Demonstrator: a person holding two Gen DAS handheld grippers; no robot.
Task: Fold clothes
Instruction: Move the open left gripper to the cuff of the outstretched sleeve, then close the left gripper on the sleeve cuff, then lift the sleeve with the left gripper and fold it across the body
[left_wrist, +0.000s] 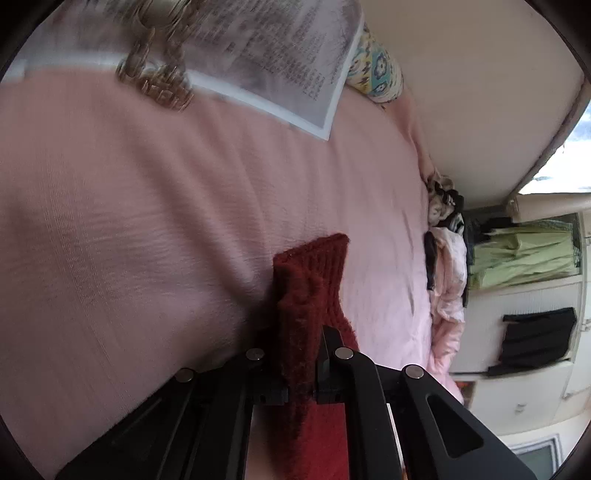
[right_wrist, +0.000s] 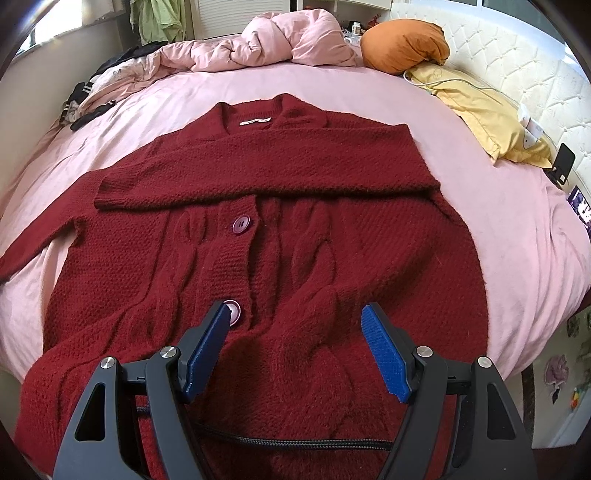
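A dark red knitted cardigan (right_wrist: 295, 229) lies buttoned, front up, on the pink bed sheet (right_wrist: 498, 221). One sleeve (right_wrist: 258, 166) is folded across the chest; the other sleeve (right_wrist: 33, 236) runs off to the left. My right gripper (right_wrist: 295, 325) is open and empty, its blue pads (right_wrist: 384, 354) hovering above the lower front near a purple button (right_wrist: 233, 312). In the left wrist view, my left gripper (left_wrist: 301, 354) is shut on the ribbed cuff of a red sleeve (left_wrist: 310, 280), held above the pink sheet (left_wrist: 147, 221).
A crumpled pink duvet (right_wrist: 266, 40), an orange pillow (right_wrist: 402, 46) and a yellow pillow (right_wrist: 480, 110) lie at the head of the bed. Dark clothes (right_wrist: 88, 99) sit at the left edge. A phone (right_wrist: 563, 162) rests at the right. Shelves with green cloth (left_wrist: 524, 254) stand beyond the bed.
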